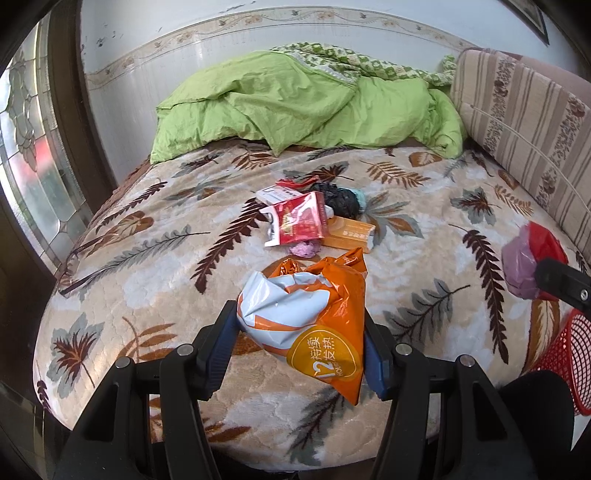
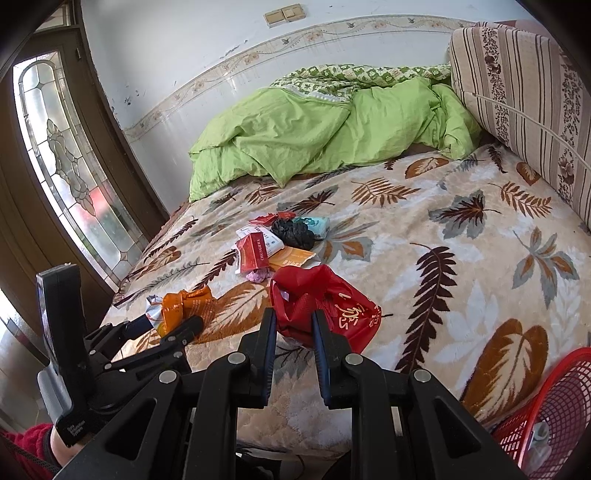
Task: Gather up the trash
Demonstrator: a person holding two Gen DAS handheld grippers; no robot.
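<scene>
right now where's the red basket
The red basket sits at the bed's near right corner, lower right in both wrist views, just right of the right gripper and its red bag.

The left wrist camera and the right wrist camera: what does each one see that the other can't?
Only the left wrist view shows the round printed label on the orange packet held in the left tool. Only the right wrist view shows the wall switches and the gold print on the red bag held in the right tool. Both show the leaf blanket, green quilt, the trash pile with its black bag, and the red basket.
</scene>
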